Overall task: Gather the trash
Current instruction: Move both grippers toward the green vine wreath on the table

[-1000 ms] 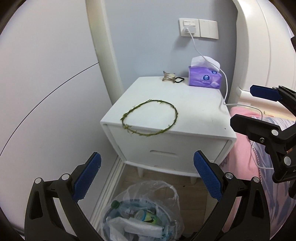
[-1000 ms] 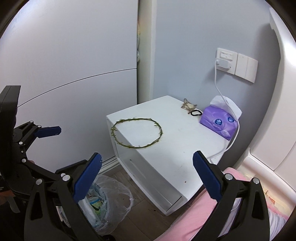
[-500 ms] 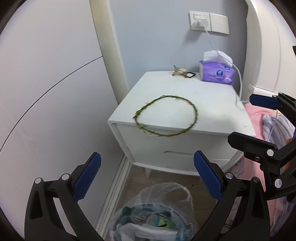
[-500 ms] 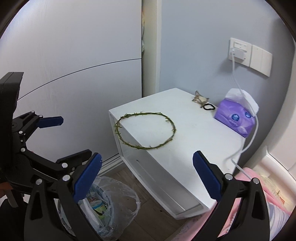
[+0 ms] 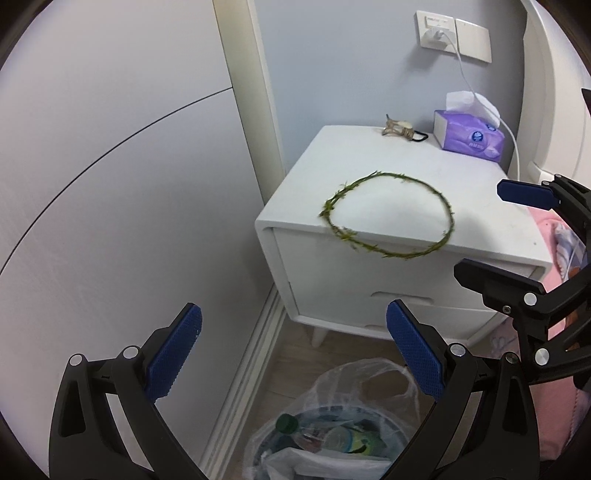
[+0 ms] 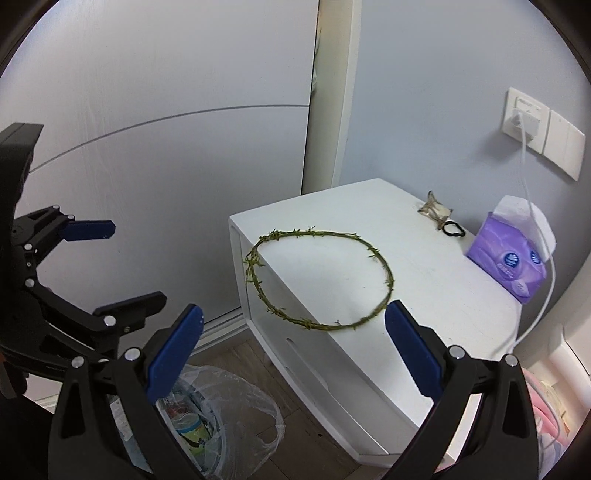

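Trash like the thin green ring (image 6: pixel 317 280) on the nightstand (image 6: pixel 424 280) could snap or slip off the near edge, missing the bag (image 6: pixel 229 406), if my wide-open, empty right tongs (image 6: pixel 293 345) and left tongs (image 5: pixel 293 347) grab badly.

White two-drawer nightstand (image 5: pixel 373 280) on short legs, tucked in corner. Pale blue-grey wall (image 5: pixel 332 66) behind, white socket plate (image 5: pixel 453 36) above. Grey sliding wardrobe panel (image 5: pixel 110 184) alongside. Wood-look floor (image 5: pixel 295 354). Soft, even light.
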Tool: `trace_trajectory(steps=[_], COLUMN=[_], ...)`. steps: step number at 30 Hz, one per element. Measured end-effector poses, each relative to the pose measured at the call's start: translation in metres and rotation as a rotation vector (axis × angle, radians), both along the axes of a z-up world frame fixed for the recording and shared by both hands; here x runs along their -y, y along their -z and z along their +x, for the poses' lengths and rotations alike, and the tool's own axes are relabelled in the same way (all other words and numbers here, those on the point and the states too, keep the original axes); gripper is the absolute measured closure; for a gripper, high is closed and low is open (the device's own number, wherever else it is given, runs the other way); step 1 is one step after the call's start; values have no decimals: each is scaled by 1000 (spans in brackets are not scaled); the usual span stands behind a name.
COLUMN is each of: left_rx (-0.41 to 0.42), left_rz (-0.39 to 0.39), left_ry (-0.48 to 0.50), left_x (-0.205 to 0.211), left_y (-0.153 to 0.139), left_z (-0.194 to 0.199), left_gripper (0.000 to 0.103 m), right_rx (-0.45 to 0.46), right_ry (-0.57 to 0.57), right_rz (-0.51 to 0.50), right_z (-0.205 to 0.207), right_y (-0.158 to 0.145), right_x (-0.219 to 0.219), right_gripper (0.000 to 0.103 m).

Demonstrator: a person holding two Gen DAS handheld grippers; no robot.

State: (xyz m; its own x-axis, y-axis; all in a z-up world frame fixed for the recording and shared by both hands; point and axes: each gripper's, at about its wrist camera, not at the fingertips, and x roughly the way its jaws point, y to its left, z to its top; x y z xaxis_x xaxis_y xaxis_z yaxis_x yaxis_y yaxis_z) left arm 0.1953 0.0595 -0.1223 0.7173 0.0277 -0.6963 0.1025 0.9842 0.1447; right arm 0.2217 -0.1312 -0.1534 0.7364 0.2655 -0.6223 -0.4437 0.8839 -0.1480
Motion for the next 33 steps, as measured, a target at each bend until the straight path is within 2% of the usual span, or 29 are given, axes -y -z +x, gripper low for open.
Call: trace_trajectory(steps=[10, 23, 24, 27, 33], left_rx=[-17, -39, -41, -52, -55], left_rz=[-4, -28, -28, -45, -48], left_ry=[-29, -48, -50, -68, -74], left_x=[-23, -46, -48, -56, -57], left_y=[15, 35, 37, 43, 47], left_z=[29, 56, 57, 62, 61], left_gripper=[6, 6, 6, 6, 6], right_rx=[10, 32, 34, 41, 39], right_ry=[-31, 2, 2, -5, -3], right_rz=[-55, -75, -74, -77, -80], right_z=[17, 40, 41, 41, 46], right_y=[23, 41, 42, 44, 48], right_x=[-20, -32, -33, -37, -40], right_gripper=[7, 8, 9, 25, 27])
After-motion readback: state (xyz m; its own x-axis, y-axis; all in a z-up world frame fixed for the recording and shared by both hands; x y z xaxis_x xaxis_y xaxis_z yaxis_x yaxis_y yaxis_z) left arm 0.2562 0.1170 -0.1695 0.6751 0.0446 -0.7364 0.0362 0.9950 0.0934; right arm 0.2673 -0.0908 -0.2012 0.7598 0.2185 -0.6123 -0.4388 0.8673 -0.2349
